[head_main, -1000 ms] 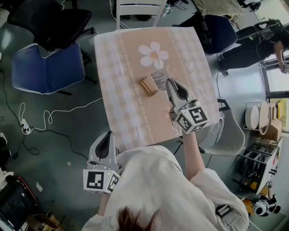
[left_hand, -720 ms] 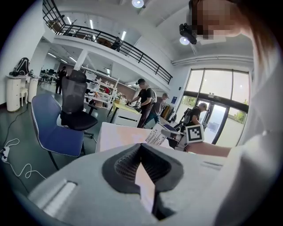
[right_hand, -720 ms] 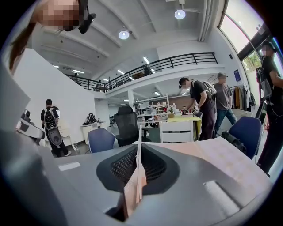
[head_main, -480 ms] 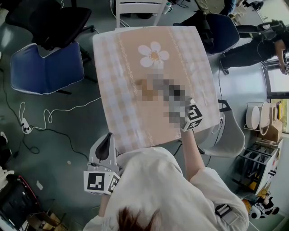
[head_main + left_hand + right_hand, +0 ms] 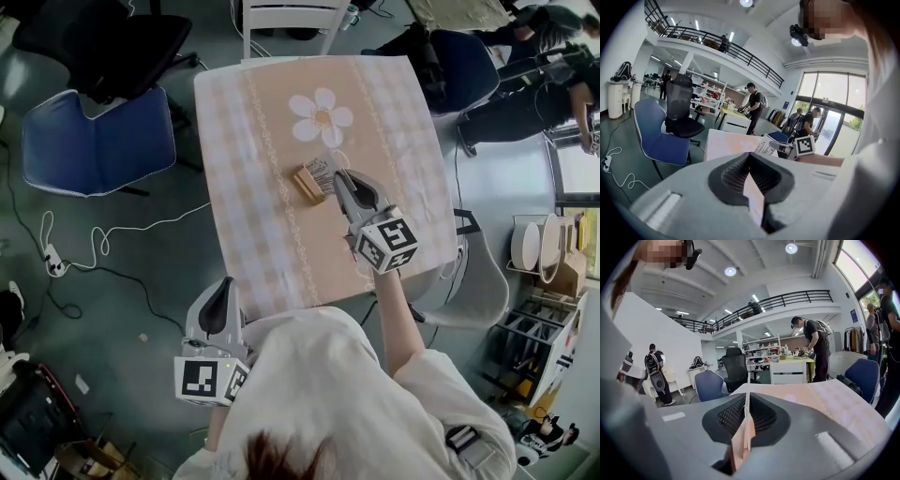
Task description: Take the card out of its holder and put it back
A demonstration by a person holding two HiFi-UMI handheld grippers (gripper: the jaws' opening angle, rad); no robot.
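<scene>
A small wooden card holder (image 5: 304, 181) lies mid-table on the peach checked cloth (image 5: 253, 234). A white printed card (image 5: 322, 169) stands right beside it, touching or nearly touching; whether it sits in the slot I cannot tell. My right gripper (image 5: 339, 176) is shut on the card's near edge. In the right gripper view the card (image 5: 746, 418) shows edge-on, pinched between the pads of the right gripper (image 5: 747, 393). My left gripper (image 5: 221, 284) hangs off the table's near-left corner, shut and empty; from its view (image 5: 751, 157) the card (image 5: 764, 147) shows upright.
A blue chair (image 5: 98, 141) and a black office chair (image 5: 112, 42) stand left of the table, a white chair (image 5: 286, 19) at its far side, a grey chair (image 5: 478, 281) at its right. Cables (image 5: 75, 253) lie on the floor. People stand at the far right.
My right gripper has come down and shifted slightly left with the card, closer to the wooden holder. The left gripper has stayed where it was.
</scene>
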